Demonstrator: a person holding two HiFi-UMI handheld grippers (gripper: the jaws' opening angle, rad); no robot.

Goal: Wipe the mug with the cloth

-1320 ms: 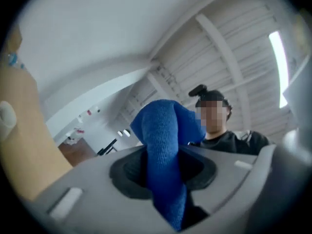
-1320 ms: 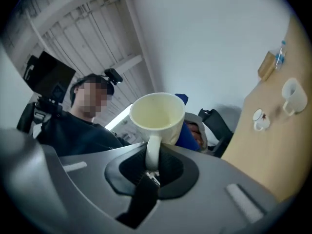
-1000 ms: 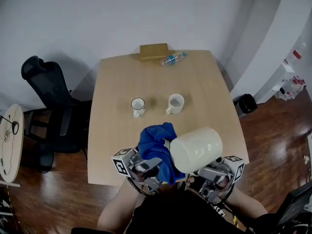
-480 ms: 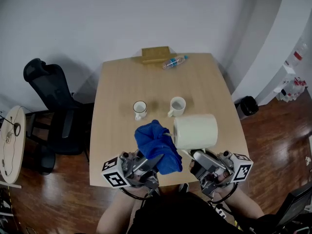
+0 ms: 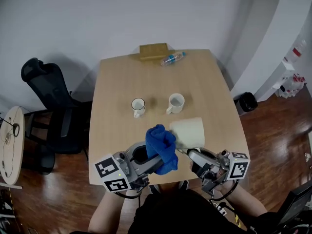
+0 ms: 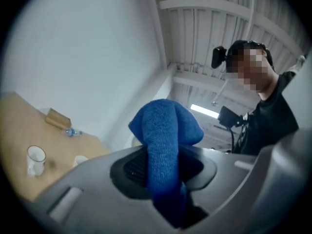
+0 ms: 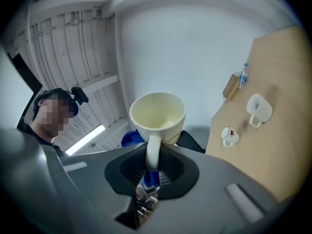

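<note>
1. The person stands at the near edge of the wooden table, holding both tools up above that edge.
2. The right gripper is clenched on the handle of the cream mug. The handle sits pinched between the two pads, and the mug is carried clear of the tabletop.
3. The mug lies tipped on its side in the head view. Its open mouth looks back toward the right gripper's camera, and the inside looks empty.
4. The left gripper is clamped on the blue cloth. A thick fold runs down between its jaws and the bunched rest bulges out above them.
5. The cloth sits right beside the mug's left side. I cannot tell whether they touch.
6. Further back on the table stand two small white cups, near each other.
7. At the far edge lie a plastic bottle and a wooden block.
8. A black office chair stands to the table's left.
</note>
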